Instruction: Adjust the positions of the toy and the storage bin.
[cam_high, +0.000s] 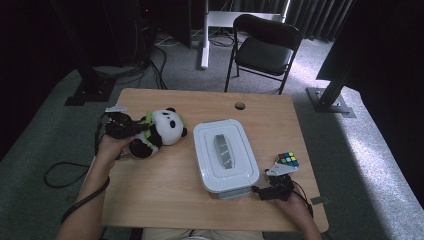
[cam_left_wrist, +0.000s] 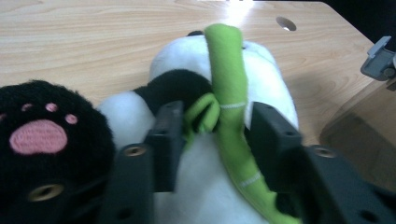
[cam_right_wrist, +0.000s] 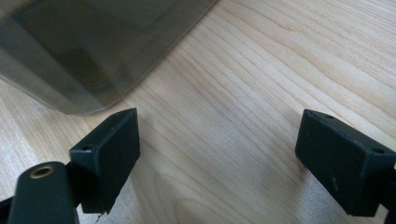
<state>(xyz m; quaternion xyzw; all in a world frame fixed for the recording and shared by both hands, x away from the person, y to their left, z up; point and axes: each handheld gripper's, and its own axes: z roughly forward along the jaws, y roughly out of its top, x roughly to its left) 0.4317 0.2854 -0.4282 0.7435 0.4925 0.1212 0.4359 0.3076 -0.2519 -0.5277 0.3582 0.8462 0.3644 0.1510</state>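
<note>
- On wood table (cam_high: 165, 200), mid-right: white lidded container (cam_high: 225, 155) w/ grey handle on lid, biggest item, long axis running away from person. In right gripper view its corner (cam_right_wrist: 88, 51) shows translucent grey at upper left.
- Left of container, near table's left edge: panda plush (cam_high: 157, 132), lying on its side, head toward container, not touching it. Left gripper view: white belly, black limbs, black paw w/ pink pad (cam_left_wrist: 37, 135) at left.
- Green bamboo stalk (cam_left_wrist: 231, 107) sewn on plush front, runs up btwn the jaws; small green leaf (cam_left_wrist: 201, 114) beside it.
- Left gripper (cam_high: 131, 129) held by left hand (cam_high: 111, 146) at plush's left side; jaws closed in around green stalk + leaf, both touching plush fabric, clamped on panda.
- Right gripper (cam_high: 256, 190) held by right hand (cam_high: 295, 205) at near-right of table, just beside container's near-right corner; jaws wide apart, bare wood btwn them, nothing held.
- Rubik's cube (cam_high: 287, 159) right of container, near right edge, just beyond right gripper.
- Small round hole (cam_high: 240, 106) in tabletop at far edge.
- Beyond table: black folding chair (cam_high: 265, 47) on grey carpet.
</note>
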